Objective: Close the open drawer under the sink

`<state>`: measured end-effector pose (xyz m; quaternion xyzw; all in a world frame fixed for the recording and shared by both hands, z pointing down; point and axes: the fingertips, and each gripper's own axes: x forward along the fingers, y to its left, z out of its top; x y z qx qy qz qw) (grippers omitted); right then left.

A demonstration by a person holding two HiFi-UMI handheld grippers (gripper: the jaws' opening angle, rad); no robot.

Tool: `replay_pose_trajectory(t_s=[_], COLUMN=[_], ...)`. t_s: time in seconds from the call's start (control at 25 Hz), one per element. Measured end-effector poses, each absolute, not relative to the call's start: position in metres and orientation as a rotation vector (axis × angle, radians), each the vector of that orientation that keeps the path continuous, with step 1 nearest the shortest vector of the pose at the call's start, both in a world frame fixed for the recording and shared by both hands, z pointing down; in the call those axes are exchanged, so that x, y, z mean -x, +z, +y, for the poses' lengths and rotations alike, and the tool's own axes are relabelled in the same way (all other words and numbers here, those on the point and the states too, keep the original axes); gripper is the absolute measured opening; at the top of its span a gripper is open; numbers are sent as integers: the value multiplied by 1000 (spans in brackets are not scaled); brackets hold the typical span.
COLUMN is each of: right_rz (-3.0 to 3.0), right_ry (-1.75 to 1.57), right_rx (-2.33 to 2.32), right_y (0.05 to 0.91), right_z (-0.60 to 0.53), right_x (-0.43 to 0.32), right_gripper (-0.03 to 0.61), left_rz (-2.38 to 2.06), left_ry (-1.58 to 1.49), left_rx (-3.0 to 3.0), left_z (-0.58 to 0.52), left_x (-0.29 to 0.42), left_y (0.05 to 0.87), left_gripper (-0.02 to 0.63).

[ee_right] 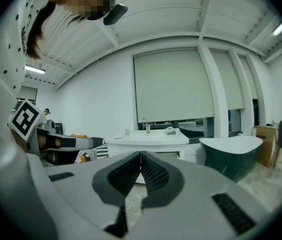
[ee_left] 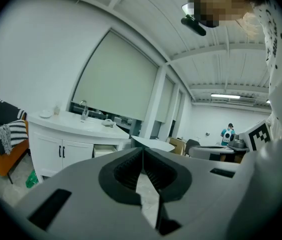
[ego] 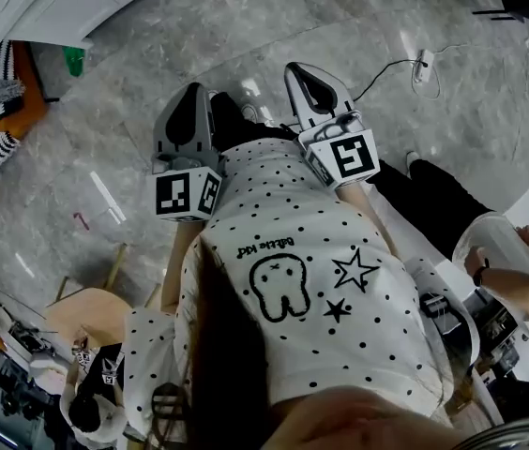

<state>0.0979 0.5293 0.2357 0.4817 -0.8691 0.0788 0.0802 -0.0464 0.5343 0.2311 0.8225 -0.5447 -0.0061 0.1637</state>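
A white vanity [ee_left: 61, 149] with a sink and tap [ee_left: 83, 109] stands ahead at the left in the left gripper view. Beside its two doors a drawer [ee_left: 106, 150] stands pulled out. My left gripper [ee_left: 142, 151] is shut and empty, still well short of the vanity. In the right gripper view the same vanity [ee_right: 148, 136] lies straight ahead, its lower front mostly hidden behind my shut, empty right gripper [ee_right: 141, 156]. The head view shows both the left gripper [ego: 188, 111] and the right gripper [ego: 313, 87] held side by side over the grey floor, with the vanity [ego: 58, 3] at the far upper left.
An orange chair with striped cushions [ee_left: 1, 134] stands left of the vanity, with a green object [ee_left: 31, 179] on the floor near it. A dark green tub [ee_right: 231, 151] sits right of the vanity. A cable and plug [ego: 422, 64] lie on the floor. A person [ego: 518, 261] stands at the right.
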Motion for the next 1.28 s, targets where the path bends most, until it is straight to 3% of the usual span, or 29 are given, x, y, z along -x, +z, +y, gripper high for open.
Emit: replay_pose_trajectory(t_s=[0.88,1.28], right_rz=[-2497,-2460], right_ry=[347,367], right_rx=[-1461,-1533], right_y=[248,261], right_z=[405,324], right_x=[-65,-24], right_gripper=[12,12], left_rz=[-1441,-1469], left_ry=[71,42], left_rx=[-2388,-2399], left_z=[402,320], left_x=[69,127], left_y=[236,245], left_gripper=[12,8])
